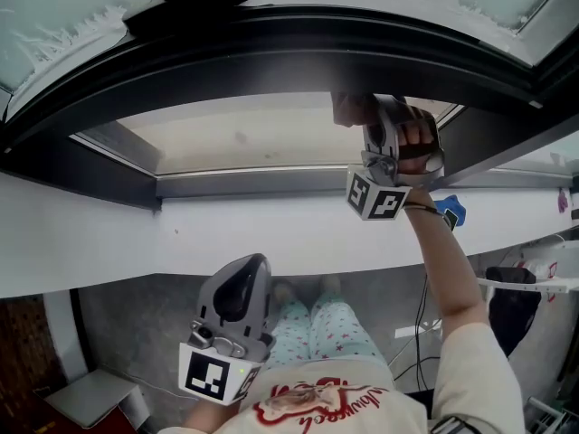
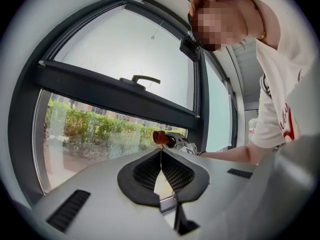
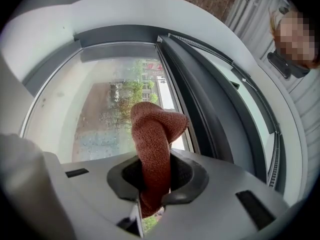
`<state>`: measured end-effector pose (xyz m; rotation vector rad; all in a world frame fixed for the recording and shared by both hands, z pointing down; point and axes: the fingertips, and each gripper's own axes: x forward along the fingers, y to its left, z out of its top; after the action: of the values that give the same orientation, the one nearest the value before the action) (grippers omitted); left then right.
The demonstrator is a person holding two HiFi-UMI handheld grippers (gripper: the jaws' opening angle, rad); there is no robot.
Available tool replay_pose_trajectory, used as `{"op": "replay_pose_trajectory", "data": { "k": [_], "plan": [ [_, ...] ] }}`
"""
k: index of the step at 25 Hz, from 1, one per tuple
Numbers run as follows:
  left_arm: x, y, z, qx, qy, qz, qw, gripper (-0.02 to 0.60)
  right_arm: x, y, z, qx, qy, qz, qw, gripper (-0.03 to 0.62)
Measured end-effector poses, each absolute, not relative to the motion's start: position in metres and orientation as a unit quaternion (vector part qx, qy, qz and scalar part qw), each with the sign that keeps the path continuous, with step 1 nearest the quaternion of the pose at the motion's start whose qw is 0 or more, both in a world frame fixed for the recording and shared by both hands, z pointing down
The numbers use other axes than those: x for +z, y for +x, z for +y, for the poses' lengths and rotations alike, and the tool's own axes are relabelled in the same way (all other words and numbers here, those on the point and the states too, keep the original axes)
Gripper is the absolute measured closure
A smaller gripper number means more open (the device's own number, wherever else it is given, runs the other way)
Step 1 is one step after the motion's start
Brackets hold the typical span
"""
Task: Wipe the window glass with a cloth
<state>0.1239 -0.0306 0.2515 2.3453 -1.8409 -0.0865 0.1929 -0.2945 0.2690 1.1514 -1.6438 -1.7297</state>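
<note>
Left gripper (image 1: 249, 269) low at 7 o'clock, jaws pressed together on nothing.
My right gripper (image 3: 152, 184), at 1 o'clock, pinches the reddish cloth (image 3: 155, 129), held close to the window glass (image 3: 95, 109).

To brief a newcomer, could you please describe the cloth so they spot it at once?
Find the dark-framed window's lower glass pane. The right tool is held up by it, shut on the cloth: a rust-red folded strip poking out between the jaws, the only red, soft thing there.
</note>
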Motion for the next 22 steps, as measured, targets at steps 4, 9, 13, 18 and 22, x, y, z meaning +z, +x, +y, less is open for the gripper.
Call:
{"op": "replay_pose_trajectory", "data": {
  "k": [4,9,13,18,22],
  "plan": [
    [0.265,0.124,-0.032,-0.032,0.774,-0.624,0.100,0.560,0.284,0.195,-0.293,-0.634,0.418,-0.607,0.233,0.530],
    [0.278,0.126,-0.037,-0.025,0.770,-0.628,0.107,0.560,0.296,0.194,-0.295,-0.629,0.421,-0.617,0.217,0.531],
    [0.286,0.122,-0.042,-0.027,0.758,-0.642,0.112,0.560,0.314,0.192,-0.295,-0.620,0.413,-0.631,0.217,0.531],
    [0.296,0.124,-0.042,-0.021,0.753,-0.647,0.122,0.560,0.338,0.189,-0.295,-0.602,0.408,-0.655,0.205,0.531],
    [0.305,0.124,-0.041,-0.015,0.749,-0.649,0.132,0.560,0.353,0.185,-0.295,-0.593,0.402,-0.670,0.194,0.531]
  ]
}}
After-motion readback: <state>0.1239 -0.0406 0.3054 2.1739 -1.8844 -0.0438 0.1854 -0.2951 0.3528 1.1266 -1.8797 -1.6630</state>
